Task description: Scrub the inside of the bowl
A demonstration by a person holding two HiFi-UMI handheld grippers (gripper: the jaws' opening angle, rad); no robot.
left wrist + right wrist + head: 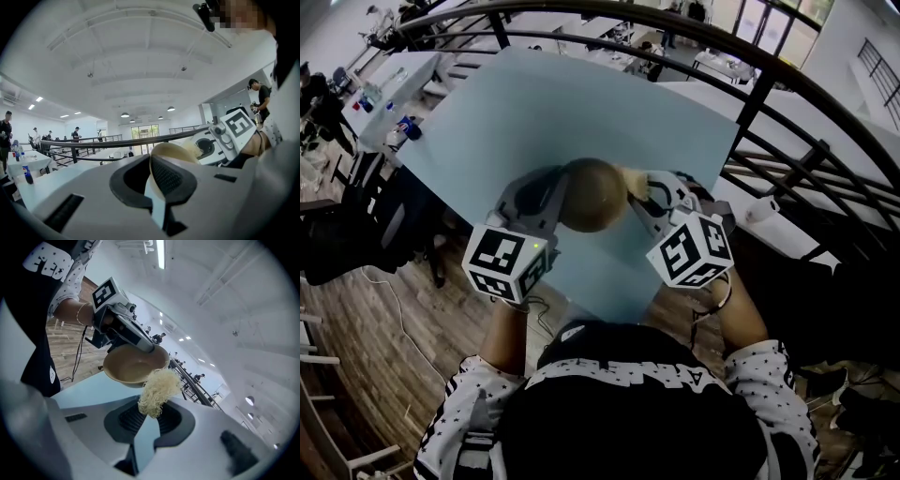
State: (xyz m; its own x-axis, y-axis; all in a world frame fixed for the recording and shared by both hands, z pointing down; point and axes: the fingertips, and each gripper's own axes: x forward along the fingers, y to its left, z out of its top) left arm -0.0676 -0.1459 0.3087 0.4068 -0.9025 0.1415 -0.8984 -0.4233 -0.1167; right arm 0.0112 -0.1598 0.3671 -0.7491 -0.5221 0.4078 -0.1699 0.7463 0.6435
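In the right gripper view, the bowl point(133, 364), rim-pinched aloft at frame centre by the left gripper point(143, 347), could be levered loose by the fibrous scrubber point(159, 390) clamped in the right gripper point(149, 418).

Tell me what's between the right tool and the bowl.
A pale fibrous scrubber, clamped in the right tool, fills that stretch and reaches up to the bowl rim. The right gripper view shows it.

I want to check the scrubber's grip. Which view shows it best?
The right gripper view: the scrubber sits pinched between its jaws, whole. The left gripper view shows only a tuft beyond the bowl; the head view, a sliver.
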